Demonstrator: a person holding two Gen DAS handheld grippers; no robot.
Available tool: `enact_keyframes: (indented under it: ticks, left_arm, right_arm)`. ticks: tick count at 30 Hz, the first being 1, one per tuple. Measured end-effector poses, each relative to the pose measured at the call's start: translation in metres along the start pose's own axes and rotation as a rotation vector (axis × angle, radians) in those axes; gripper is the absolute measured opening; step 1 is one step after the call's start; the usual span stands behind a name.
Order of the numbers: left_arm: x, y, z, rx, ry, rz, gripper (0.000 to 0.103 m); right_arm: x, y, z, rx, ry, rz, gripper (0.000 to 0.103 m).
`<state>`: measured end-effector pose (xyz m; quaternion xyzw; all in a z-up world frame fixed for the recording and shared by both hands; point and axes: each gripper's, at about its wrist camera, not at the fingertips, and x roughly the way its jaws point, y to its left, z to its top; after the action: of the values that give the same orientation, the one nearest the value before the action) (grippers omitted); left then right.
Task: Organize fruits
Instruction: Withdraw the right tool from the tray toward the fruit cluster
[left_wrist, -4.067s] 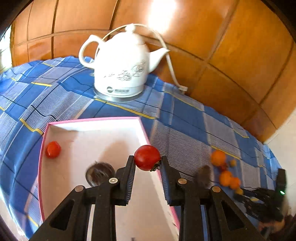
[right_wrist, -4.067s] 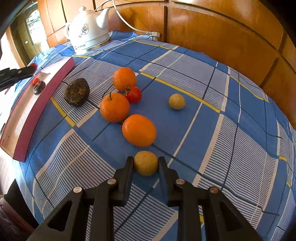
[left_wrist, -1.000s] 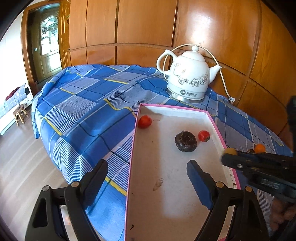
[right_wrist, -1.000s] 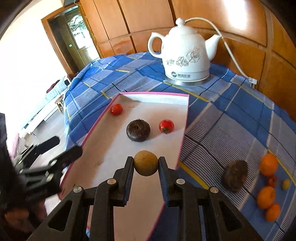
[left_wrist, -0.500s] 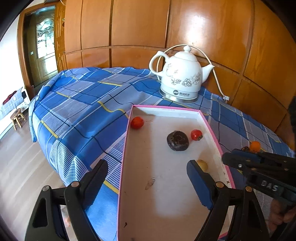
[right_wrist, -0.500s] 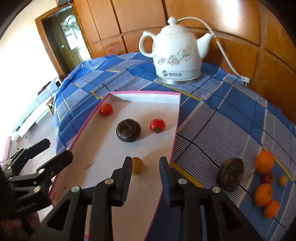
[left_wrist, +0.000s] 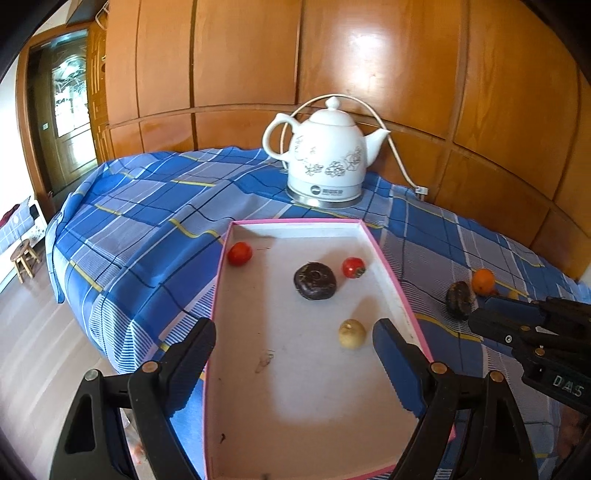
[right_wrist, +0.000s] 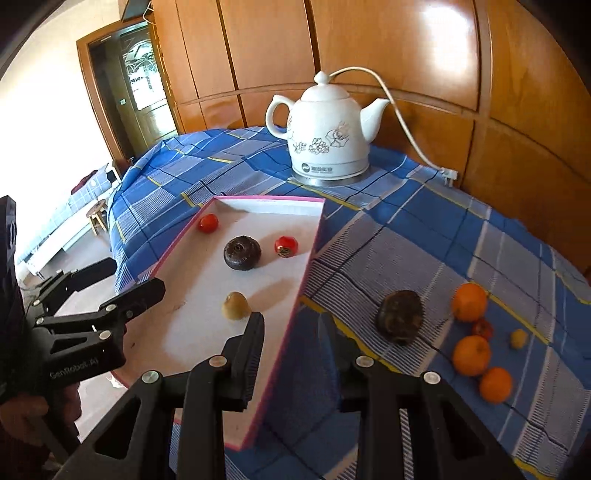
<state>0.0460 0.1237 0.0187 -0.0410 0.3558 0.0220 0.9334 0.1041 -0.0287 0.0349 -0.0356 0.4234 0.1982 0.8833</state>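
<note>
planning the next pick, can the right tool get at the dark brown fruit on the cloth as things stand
Probably yes: the dark brown fruit lies alone on the cloth, apart from the oranges, and the right tool holds nothing, though it looks too narrowly open for it.

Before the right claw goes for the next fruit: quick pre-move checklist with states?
1. Right claw empty: ok, jaws apart, just been opening, nothing between them.
2. Yellow fruit released: ok, resting on the pink-rimmed tray floor, clear of both claws.
3. Left claw out of the way: ok, open, empty, over the tray's near end.
4. Fruits left outside: ok, dark brown fruit, three oranges, a small red and a small yellow one sit on the tablecloth.
5. Nearest target: dark brown fruit, path unobstructed, ok.
6. Kettle clear of the route: ok.
</note>
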Motion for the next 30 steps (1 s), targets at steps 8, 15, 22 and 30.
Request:
enact_keyframes:
  ticks: [8, 15, 22, 30]
  left_arm:
    - [-0.006, -0.013, -0.002, 0.035, -0.007, -0.013, 0.087]
    - [-0.008, -0.023, -0.004, 0.068, -0.004, -0.026, 0.087]
    - [-0.006, -0.032, -0.007, 0.095, 0.009, -0.040, 0.087]
    - [-0.003, -0.037, -0.003, 0.087, 0.029, -0.057, 0.084]
  right_arm:
    - [-0.019, -0.011, -0.004, -0.018, -0.019, -0.029, 0.030]
    - [-0.034, -0.028, -0.007, -0.036, -0.029, -0.081, 0.030]
    - [-0.049, -0.057, -0.012, -0.051, -0.018, -0.158, 0.030]
    - [-0.068, -0.111, -0.021, -0.010, 0.008, -0.276, 0.030]
